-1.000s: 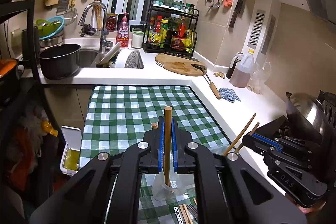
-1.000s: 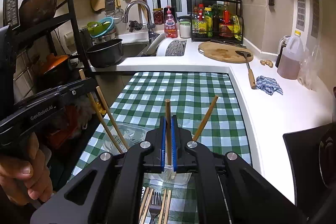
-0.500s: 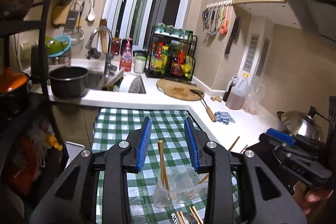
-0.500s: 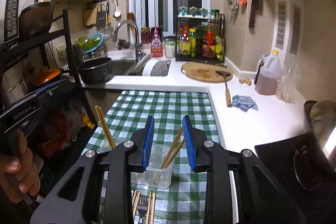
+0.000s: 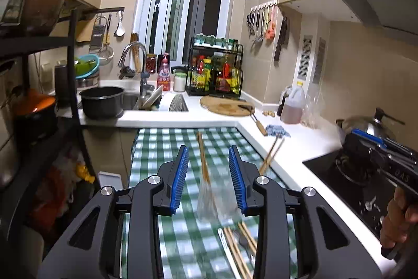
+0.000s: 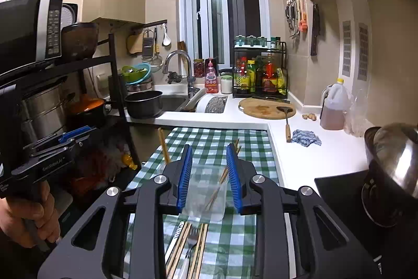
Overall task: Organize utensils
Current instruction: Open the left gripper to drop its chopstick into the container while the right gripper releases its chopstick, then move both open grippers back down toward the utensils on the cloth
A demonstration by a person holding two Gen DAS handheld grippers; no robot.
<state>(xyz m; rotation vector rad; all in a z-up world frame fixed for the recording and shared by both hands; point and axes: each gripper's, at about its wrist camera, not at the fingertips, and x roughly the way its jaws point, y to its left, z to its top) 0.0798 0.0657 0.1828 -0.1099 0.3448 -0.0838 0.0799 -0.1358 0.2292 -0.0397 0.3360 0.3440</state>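
While both grippers' jaws narrow on nothing, the light clear cup risks tipping under leaning chopsticks.

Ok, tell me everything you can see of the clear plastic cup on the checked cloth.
The cup is clear, thin plastic, standing upright on the green-and-white checked cloth. Wooden chopsticks lean inside it, their tips poking past the rim toward the right. It sits framed between the right gripper's blue fingers, which do not touch it. More chopsticks and a fork lie flat just in front of it.

"GenRobot.AI" on left gripper, "DAS" on right gripper
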